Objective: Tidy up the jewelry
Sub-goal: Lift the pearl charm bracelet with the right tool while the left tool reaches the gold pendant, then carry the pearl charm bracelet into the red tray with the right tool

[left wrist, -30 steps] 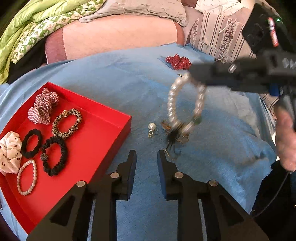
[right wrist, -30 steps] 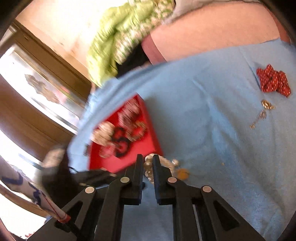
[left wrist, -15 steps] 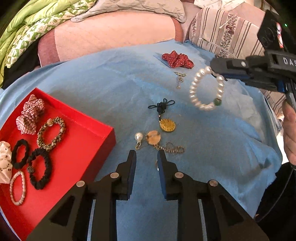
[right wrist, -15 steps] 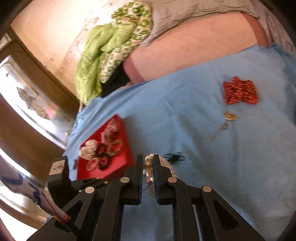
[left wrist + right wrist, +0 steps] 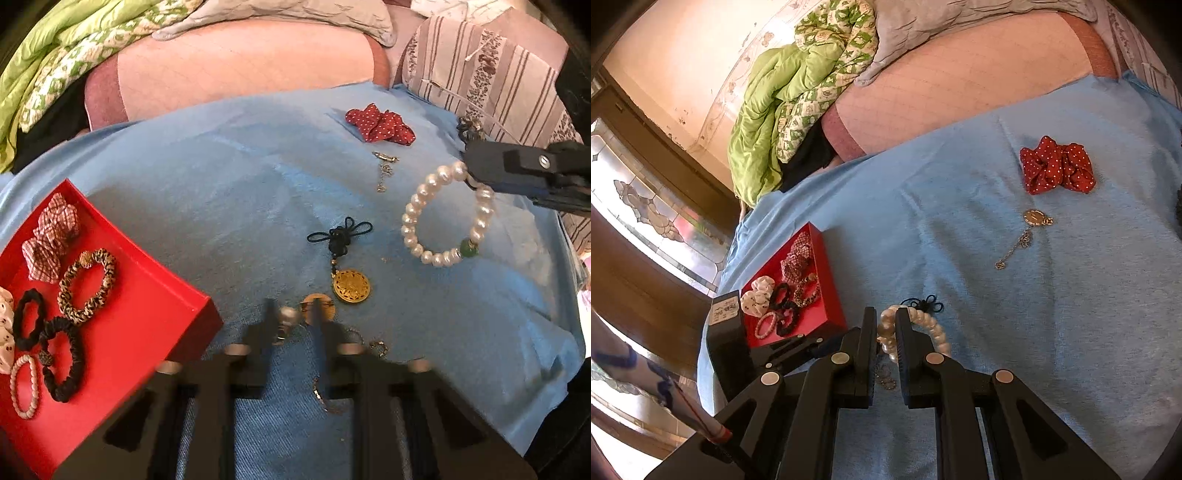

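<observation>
Two claws in play, both over the blue cloth (image 5: 207, 192). Your right claw (image 5: 886, 325) is clenched on the pearl bracelet (image 5: 443, 218); in the left view the loop hangs free below its tips, clear of the cloth, a green bead (image 5: 468, 249) at the low side. In the right view the pearls curl out to the right of the tips.

Your left claw (image 5: 291, 317) is blurred, jaws closing. A pearl earring (image 5: 287, 315) sits between the fingers, a gold disc (image 5: 320, 308) at the right finger; whether the pads press on either, you cannot tell. A thin chain (image 5: 376, 345) trails just right of that claw.

Just ahead of the left claw: a gold medallion (image 5: 351, 286) on a black knot (image 5: 340, 234). Farther ahead, a small chain piece (image 5: 384, 170), then a red dotted scrunchie (image 5: 378, 123) near the cloth's far edge.

Left of the left claw, close beside it, the red tray (image 5: 147, 314). In it: a checked scrunchie (image 5: 50, 240), a leopard band (image 5: 86, 286), two black ties (image 5: 29, 319), a pink bead bracelet (image 5: 24, 386), a white scrunchie (image 5: 5, 328) at the edge.

Beyond the cloth: a pink cushion (image 5: 240, 62), a green quilt (image 5: 783, 118), a striped pillow (image 5: 480, 74).
</observation>
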### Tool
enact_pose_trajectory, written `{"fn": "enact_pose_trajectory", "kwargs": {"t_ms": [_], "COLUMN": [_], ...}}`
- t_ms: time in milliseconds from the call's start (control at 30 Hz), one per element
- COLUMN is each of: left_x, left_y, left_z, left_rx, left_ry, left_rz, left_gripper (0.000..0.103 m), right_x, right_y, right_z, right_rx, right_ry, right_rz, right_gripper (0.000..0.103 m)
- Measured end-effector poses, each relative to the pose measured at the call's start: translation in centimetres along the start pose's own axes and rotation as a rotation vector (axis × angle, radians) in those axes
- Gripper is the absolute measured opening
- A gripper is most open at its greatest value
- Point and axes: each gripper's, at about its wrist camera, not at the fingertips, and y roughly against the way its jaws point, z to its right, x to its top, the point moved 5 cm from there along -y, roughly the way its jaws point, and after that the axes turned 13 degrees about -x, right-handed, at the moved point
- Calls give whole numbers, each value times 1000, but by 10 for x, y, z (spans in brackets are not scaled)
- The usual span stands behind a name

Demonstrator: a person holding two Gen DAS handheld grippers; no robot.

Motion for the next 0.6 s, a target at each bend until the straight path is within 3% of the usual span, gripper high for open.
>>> {"fn": "enact_pose_trajectory", "kwargs": {"t_ms": [100, 233, 400, 600], "left_x": [0, 7, 16, 19], "left_y": [6, 29, 60, 81], "left_z": [5, 8, 7, 1], "left_rx": [-25, -73, -82, -78], "left_ry": [-7, 5, 11, 16], "left_rz": [10, 79, 167, 216], "left_gripper": [11, 11, 11, 11], "right_x": [1, 2, 2, 4], "right_y": [0, 3, 3, 5], "right_z": [2, 0, -6, -17], "right_rx": [2, 9, 17, 33], "right_ry": [-13, -15, -5, 13], "right_rz": [1, 15, 24, 43], "right_gripper": [11, 11, 11, 11]}}
